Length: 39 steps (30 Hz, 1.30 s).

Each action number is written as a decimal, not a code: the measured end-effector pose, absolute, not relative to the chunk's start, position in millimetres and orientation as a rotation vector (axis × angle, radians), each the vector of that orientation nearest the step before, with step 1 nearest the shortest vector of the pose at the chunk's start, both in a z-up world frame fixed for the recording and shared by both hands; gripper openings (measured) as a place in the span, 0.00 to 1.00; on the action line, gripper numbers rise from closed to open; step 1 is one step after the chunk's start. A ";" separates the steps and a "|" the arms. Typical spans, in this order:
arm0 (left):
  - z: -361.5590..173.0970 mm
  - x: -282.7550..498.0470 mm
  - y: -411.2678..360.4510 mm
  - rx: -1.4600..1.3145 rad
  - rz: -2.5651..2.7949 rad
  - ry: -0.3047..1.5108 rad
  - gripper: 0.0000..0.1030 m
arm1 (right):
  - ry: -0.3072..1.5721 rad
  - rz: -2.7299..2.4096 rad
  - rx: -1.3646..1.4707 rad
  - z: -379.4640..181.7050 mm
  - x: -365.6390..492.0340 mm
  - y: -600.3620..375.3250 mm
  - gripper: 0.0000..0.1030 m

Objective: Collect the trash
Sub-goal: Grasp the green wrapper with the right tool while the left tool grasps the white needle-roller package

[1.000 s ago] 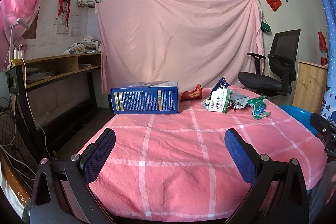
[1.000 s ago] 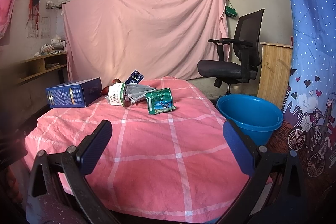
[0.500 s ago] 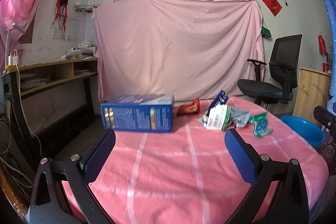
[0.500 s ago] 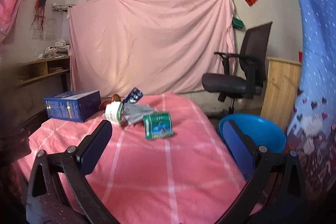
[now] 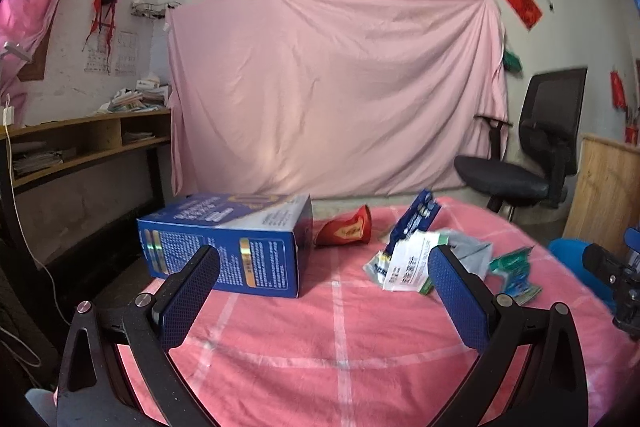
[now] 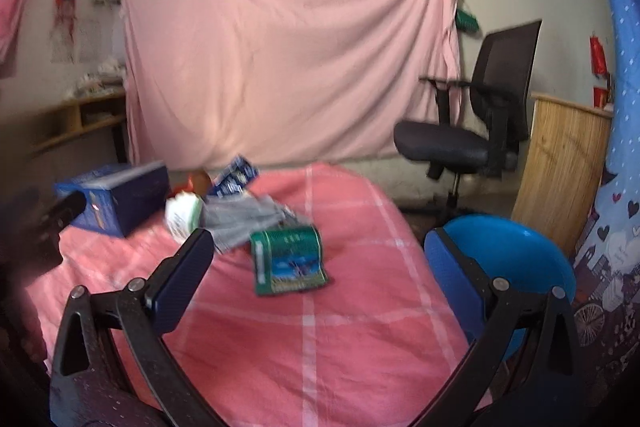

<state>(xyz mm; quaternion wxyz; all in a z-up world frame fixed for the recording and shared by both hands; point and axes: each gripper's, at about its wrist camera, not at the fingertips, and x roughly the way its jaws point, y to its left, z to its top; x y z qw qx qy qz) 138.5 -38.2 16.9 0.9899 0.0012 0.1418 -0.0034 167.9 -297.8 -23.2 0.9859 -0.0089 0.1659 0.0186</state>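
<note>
Trash lies on a pink checked table (image 5: pixel 340 347). A blue carton (image 5: pixel 228 247) lies on its side at the left, with a red wrapper (image 5: pixel 346 231) behind it. A white and green packet (image 5: pixel 408 263) sits beside a silver wrapper (image 5: pixel 468 251) and a small blue box (image 5: pixel 418 217). A green packet (image 6: pixel 290 261) lies nearest my right gripper (image 6: pixel 316 275), which is open just short of it. My left gripper (image 5: pixel 320 289) is open over the table, close in front of the blue carton. Both hold nothing.
A blue plastic basin (image 6: pixel 516 255) stands on the floor by the table's right edge. A black office chair (image 6: pixel 476 123) and a wooden cabinet (image 6: pixel 560 163) are behind it. A wooden shelf desk (image 5: pixel 80 147) runs along the left wall. A pink sheet (image 5: pixel 336 87) hangs behind.
Both grippers have moved forward and lower toward the trash. The carton and packets now look larger and closer. Both stay open.
</note>
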 end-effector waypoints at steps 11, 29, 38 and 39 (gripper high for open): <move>-11.1 186.1 -58.8 0.084 -0.081 0.449 0.93 | 0.627 0.155 -0.024 -53.8 232.3 -292.5 1.00; -15.0 243.4 -86.6 0.114 -0.208 0.610 0.73 | 0.769 0.216 0.136 -72.0 272.9 -320.1 0.76; -19.6 259.7 -94.8 0.101 -0.218 0.624 0.69 | 0.763 0.219 0.157 -74.3 275.3 -326.1 0.76; -19.3 261.2 -95.6 0.098 -0.213 0.626 0.69 | 0.763 0.218 0.150 -74.2 275.3 -324.8 0.76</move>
